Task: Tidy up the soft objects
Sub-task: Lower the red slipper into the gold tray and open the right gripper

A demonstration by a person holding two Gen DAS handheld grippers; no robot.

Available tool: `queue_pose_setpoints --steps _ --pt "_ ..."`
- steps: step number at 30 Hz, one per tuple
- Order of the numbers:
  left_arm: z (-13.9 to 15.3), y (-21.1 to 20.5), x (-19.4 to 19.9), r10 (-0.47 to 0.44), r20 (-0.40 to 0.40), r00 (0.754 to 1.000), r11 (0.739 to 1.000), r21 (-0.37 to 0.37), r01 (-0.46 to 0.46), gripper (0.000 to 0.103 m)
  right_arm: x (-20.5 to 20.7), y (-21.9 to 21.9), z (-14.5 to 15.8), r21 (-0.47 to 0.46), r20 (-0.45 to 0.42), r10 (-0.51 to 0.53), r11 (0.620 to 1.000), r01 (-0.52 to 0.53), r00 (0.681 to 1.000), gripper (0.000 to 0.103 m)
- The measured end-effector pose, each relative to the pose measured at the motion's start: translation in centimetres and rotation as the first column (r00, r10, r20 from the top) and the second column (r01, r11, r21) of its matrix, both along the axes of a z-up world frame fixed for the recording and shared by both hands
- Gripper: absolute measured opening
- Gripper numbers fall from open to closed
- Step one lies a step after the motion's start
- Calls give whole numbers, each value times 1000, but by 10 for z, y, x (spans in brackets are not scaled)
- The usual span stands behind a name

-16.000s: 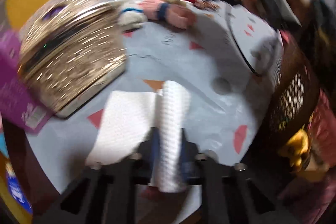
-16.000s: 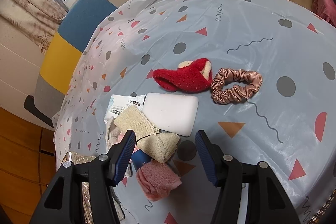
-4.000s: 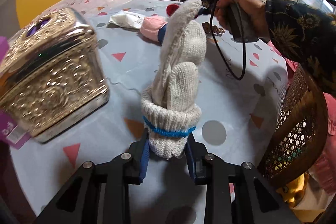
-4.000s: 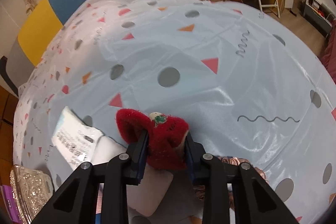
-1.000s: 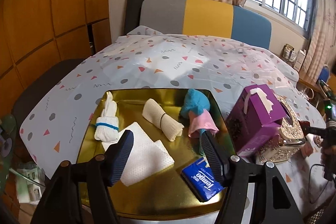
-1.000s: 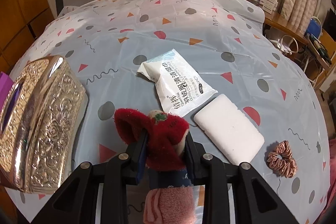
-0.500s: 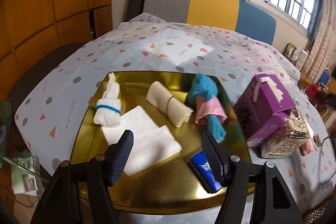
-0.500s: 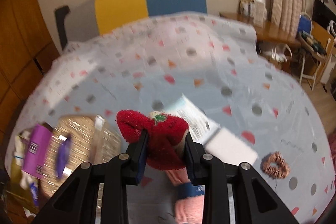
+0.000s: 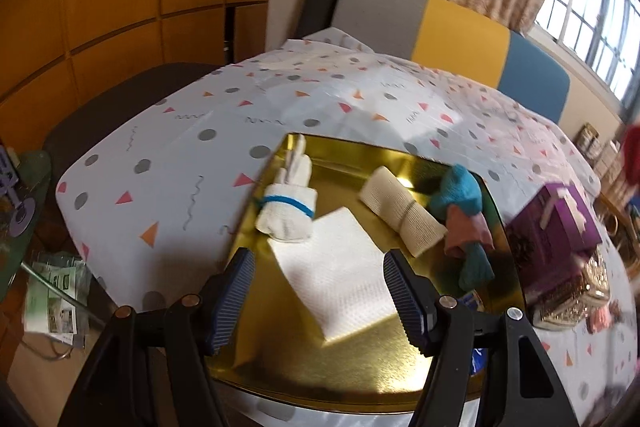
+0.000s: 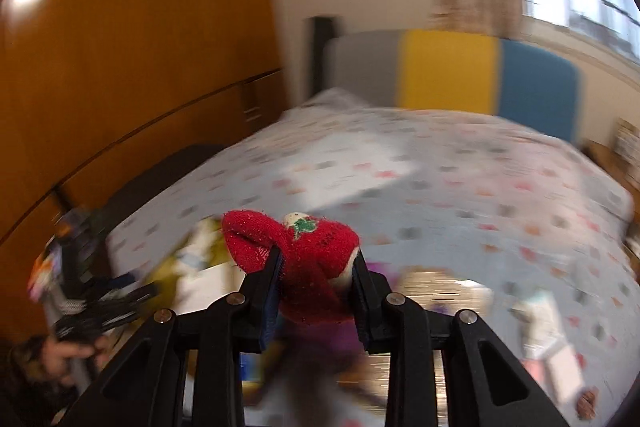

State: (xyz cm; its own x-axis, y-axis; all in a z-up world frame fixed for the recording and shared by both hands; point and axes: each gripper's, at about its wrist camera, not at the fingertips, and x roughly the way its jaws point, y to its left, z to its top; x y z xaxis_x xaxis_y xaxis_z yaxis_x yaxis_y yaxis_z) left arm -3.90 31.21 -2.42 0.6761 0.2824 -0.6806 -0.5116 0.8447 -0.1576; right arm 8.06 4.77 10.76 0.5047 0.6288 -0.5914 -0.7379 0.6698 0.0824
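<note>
Risk: red knitted sock (image 10: 308, 259), pinched in right gripper (image 10: 316, 291), could snag the spread, empty left gripper (image 9: 316, 291) above the gold tray (image 9: 360, 379)

Bare gold tray (image 9: 360, 367) near edge; purple box (image 9: 556, 227) crowding its right.

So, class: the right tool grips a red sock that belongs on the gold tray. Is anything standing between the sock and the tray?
Possibly. The purple box stands at the gold tray's right edge, the side where the red sock appears in the left view. The right tool would likely lift over it. The right view is too blurred to confirm.
</note>
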Motion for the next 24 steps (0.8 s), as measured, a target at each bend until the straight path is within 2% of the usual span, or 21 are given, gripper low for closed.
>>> queue_pose_setpoints --steps 2,5,7,10,13,17,19,24 --pt "2 4 -3 5 8 1000 1000 0 -5 68 -14 39 -16 -49 -28 70 996 -71 997 30" --pt "3 8 -6 10 14 1000 1000 0 -10 68 -24 94 -58 -120 -110 134 982 -147 985 31" --pt "3 10 -9 14 15 1000 1000 -2 -14 68 -19 129 -96 -170 -190 116 974 -149 975 31" --pt "1 11 -11 12 11 1000 1000 3 -12 68 -8 156 -143 -222 -281 73 965 -139 957 34" --pt "0 11 -14 14 10 1000 1000 11 -14 68 -4 165 -172 -259 -316 31 959 -118 948 43" --pt "0 11 -13 10 15 1000 1000 3 -10 68 -2 157 -178 -250 -308 28 962 -109 951 52" --pt "1 9 -13 4 19 1000 1000 6 -4 68 -2 149 -172 -226 -308 30 969 -104 951 65" --pt "5 1 -12 -17 27 1000 1000 13 16 68 -4 134 -149 -174 -265 26 982 -75 964 67"
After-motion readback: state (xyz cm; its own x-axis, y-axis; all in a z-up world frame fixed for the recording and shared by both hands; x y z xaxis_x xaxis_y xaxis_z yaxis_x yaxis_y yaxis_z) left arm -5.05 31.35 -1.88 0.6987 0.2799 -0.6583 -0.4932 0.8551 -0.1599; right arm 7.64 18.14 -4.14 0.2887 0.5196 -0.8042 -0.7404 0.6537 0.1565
